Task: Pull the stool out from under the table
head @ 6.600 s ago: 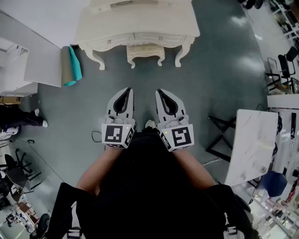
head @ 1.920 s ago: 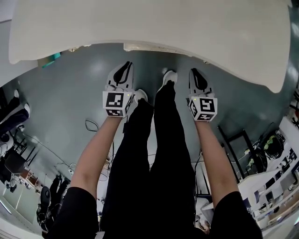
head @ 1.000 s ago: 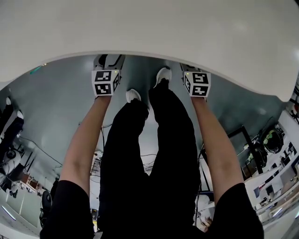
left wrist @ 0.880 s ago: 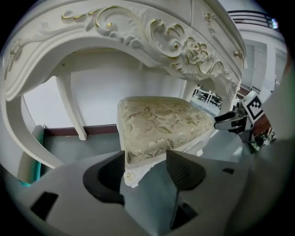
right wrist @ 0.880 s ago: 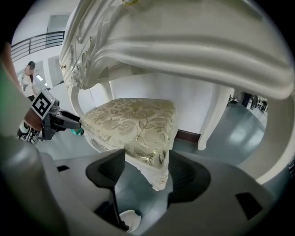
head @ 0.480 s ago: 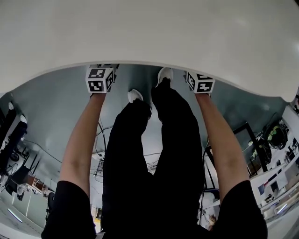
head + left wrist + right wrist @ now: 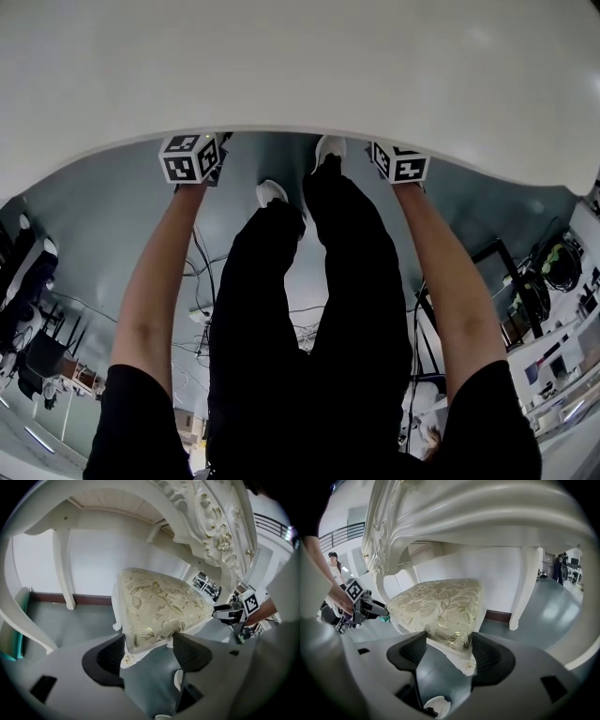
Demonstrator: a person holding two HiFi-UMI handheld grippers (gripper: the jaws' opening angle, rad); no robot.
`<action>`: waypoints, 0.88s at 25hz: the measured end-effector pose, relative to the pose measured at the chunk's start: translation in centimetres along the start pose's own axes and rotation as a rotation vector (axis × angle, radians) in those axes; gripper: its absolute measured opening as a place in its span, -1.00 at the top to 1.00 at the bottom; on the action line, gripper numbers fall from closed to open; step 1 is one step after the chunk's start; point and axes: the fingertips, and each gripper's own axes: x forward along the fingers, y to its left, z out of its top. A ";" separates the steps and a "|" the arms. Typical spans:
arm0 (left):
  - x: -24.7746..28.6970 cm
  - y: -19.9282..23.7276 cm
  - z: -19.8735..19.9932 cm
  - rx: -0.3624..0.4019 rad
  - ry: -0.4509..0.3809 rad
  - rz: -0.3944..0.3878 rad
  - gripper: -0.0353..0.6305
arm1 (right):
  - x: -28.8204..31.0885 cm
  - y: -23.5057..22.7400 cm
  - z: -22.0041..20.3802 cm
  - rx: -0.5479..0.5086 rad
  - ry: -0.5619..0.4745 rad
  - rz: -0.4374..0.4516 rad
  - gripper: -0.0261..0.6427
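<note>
Cream carved stool [image 7: 159, 606], gold floral brocade seat, under white ornate table [image 7: 300, 66]. Left hand-held gripper [image 7: 148, 641], right hand-held gripper [image 7: 449, 639]: released, jaws just opened wide, one seat corner between each pair.

I wear a black short-sleeved top [image 7: 141, 422], black trousers [image 7: 309, 309] and white shoes [image 7: 271, 192], and my left gripper [image 7: 147, 646] and right gripper [image 7: 447, 651] are pale grey shells with black pads [image 7: 110, 656], each bearing a white cube [image 7: 190, 157] of black square markers.
</note>
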 end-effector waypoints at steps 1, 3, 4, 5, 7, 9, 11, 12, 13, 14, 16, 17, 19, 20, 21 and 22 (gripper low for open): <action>0.2 -0.1 0.0 0.018 0.005 0.000 -0.11 | 0.0 -0.1 0.0 0.001 -0.004 -0.002 0.01; 0.3 -0.3 0.2 0.030 0.013 0.001 -0.11 | -0.1 -0.3 0.0 0.003 -0.008 -0.010 0.01; 0.3 -0.3 0.2 0.030 0.014 0.002 -0.11 | -0.1 -0.3 0.1 0.004 -0.008 -0.013 0.01; 0.1 -0.3 0.1 0.030 0.017 0.004 -0.11 | -0.1 -0.2 0.0 0.004 -0.005 -0.012 0.01; -0.2 -0.4 -0.2 0.041 0.025 0.007 -0.11 | -0.3 0.1 -0.2 0.004 -0.003 -0.006 0.01; -0.2 -0.7 -0.4 0.057 0.028 0.002 -0.11 | -0.5 0.1 -0.2 0.005 -0.003 -0.005 0.02; -0.3 -1.0 -0.4 0.055 0.022 -0.004 -0.12 | -0.6 0.1 -0.2 0.011 -0.002 -0.014 0.02; -0.5 -1.1 -0.4 0.050 0.020 -0.005 -0.12 | -0.7 0.3 -0.2 0.015 -0.001 -0.019 0.02; -0.6 -1.1 -0.5 0.046 0.023 -0.004 -0.12 | -0.7 0.4 -0.2 0.018 0.000 -0.022 0.02; -0.7 -1.1 -0.6 0.044 0.031 -0.003 -0.12 | -0.7 0.4 -0.2 0.020 0.002 -0.024 0.03; -0.9 -1.3 -0.9 0.046 0.049 -0.007 -0.12 | -0.7 0.4 -0.1 0.018 0.008 -0.023 0.03; -1.0 -1.4 -1.2 0.053 0.058 -0.011 -0.12 | -0.7 0.4 -0.2 0.014 0.012 -0.021 0.03; -1.3 -1.4 -1.6 0.075 0.073 -0.017 -0.12 | -0.7 0.7 -0.3 0.007 0.024 -0.015 0.03; -1.5 -1.3 -1.8 0.083 0.080 -0.017 -0.12 | -0.8 1.0 -0.5 0.005 0.030 -0.009 0.03; -1.7 -1.4 -2.0 0.085 0.085 -0.015 -0.12 | -1.0 1.2 -0.7 0.004 0.036 -0.002 0.03; -1.8 -1.5 -2.1 0.082 0.088 -0.013 -0.12 | -1.2 1.4 -0.9 0.005 0.041 0.003 0.03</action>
